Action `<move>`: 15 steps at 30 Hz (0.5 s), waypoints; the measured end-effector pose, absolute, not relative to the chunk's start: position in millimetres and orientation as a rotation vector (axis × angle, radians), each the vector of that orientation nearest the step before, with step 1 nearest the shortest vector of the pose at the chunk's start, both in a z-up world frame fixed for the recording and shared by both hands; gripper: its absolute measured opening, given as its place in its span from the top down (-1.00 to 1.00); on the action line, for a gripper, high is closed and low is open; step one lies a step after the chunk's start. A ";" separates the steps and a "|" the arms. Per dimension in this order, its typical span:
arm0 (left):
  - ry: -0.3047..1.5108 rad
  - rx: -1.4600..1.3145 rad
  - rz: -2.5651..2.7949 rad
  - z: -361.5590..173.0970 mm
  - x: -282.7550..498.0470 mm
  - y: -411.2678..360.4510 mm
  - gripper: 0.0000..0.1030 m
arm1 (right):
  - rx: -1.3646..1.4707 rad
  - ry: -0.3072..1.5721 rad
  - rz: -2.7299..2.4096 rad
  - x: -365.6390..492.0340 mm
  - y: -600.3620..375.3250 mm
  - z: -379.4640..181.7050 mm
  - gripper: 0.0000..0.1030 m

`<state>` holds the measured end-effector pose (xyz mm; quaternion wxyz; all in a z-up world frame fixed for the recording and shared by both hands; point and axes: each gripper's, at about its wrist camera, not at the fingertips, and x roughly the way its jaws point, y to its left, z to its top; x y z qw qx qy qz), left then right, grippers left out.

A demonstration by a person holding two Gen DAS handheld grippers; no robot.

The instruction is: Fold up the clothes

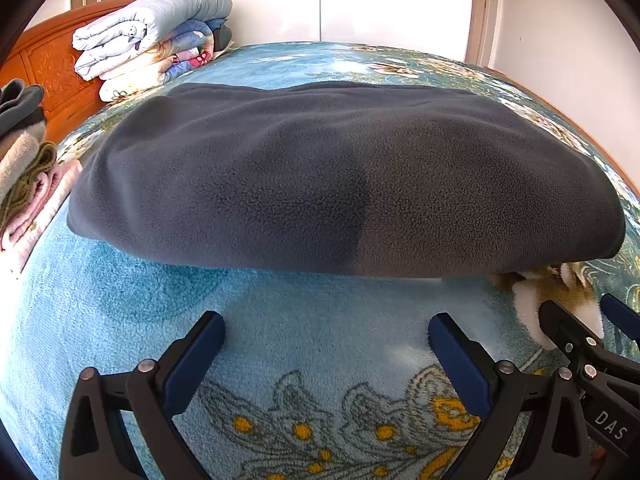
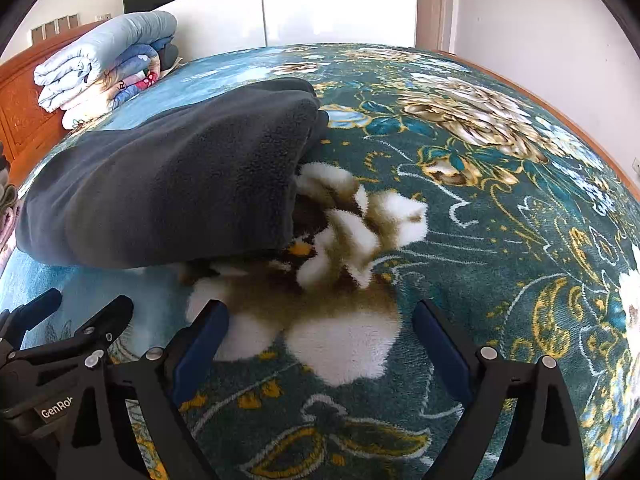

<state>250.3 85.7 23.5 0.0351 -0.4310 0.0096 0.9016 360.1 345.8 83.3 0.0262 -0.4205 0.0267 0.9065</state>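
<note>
A dark grey fleece garment point(image 1: 344, 176) lies folded flat on the floral bed cover; its right end shows in the right wrist view point(image 2: 168, 184). My left gripper point(image 1: 326, 324) is open and empty, just short of the garment's near edge. My right gripper point(image 2: 320, 312) is open and empty, beside the garment's near right corner, over a white flower pattern. The right gripper's fingers point(image 1: 560, 320) show at the right of the left wrist view; the left gripper's fingers point(image 2: 108, 316) show at the left of the right wrist view.
A stack of folded quilts point(image 1: 152, 36) sits by the orange headboard point(image 1: 52, 68), also in the right wrist view point(image 2: 104, 60). A pile of folded clothes point(image 1: 24, 168) lies at the left bed edge. White wardrobe doors point(image 1: 360, 8) stand behind the bed.
</note>
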 end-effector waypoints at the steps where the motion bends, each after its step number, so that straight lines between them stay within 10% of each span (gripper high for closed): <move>1: 0.029 -1.325 2.771 23.7 250.5 85.6 -1.00 | -1.300 0.082 2.801 360.1 345.7 83.3 -0.84; 15: 0.025 -1.323 2.767 27.1 254.6 84.8 -1.00 | -1.301 0.093 2.806 359.8 346.2 82.7 -0.85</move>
